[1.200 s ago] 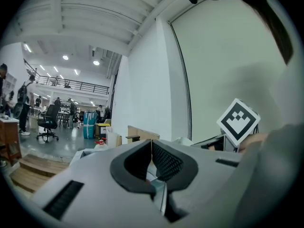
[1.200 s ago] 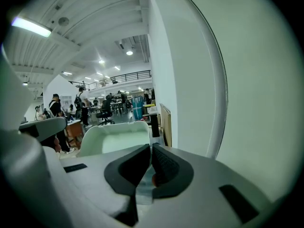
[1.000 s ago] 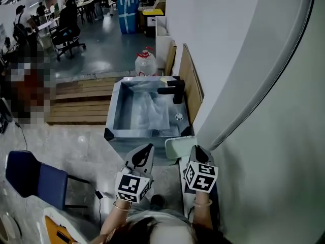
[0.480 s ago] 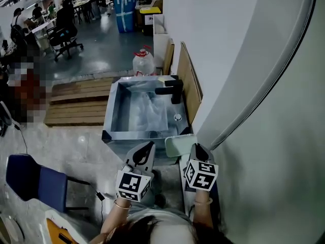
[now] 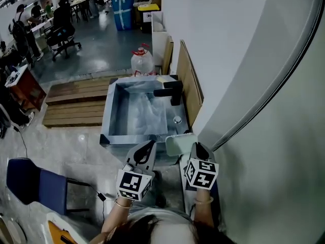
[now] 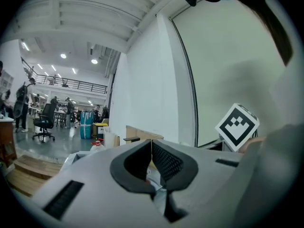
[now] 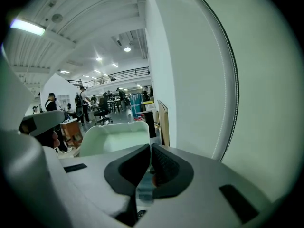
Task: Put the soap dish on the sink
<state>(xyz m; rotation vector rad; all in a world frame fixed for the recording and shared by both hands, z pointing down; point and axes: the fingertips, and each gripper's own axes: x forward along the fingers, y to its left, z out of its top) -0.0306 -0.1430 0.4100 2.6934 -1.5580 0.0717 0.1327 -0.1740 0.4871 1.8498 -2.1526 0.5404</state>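
Two grippers: the left gripper (image 5: 147, 149) and the right gripper (image 5: 197, 149) are held side by side low in the head view, just short of the sink.
Right fingers (image 7: 164, 167): pinching the near edge of the soap dish, with the tray standing out beyond the tips.
Left fingers (image 6: 166, 161): pressed together, with nothing between them.
Soap dish (image 5: 177, 143): a pale, shallow tray carried roughly level at the near right corner of the sink; whether it touches the rim cannot be told.
Sink (image 5: 108, 118): a steel basin against the wall, with a black tap (image 5: 170, 91) on its right-hand rim.
Change: over the last second the sink's near rim has slid lower in the head view, toward the grippers, which keep their places in the frame. The dish now overlaps the near right corner slightly more.
Meaning for the task: the person appears to be closing in on the sink, so the carry looks almost over and the placing has not yet begun.
Next move, as judged: lower the dish onto the flat right-hand rim, short of the tap, then spread the right fingers.
Risk: the rim strip looks narrow, so a dish set too far inward could tip into the basin.
Surroundings: a water jug (image 5: 142, 61) behind the sink, wooden pallets (image 5: 76, 103) to its left, and a blue chair (image 5: 33, 182) nearer the person.
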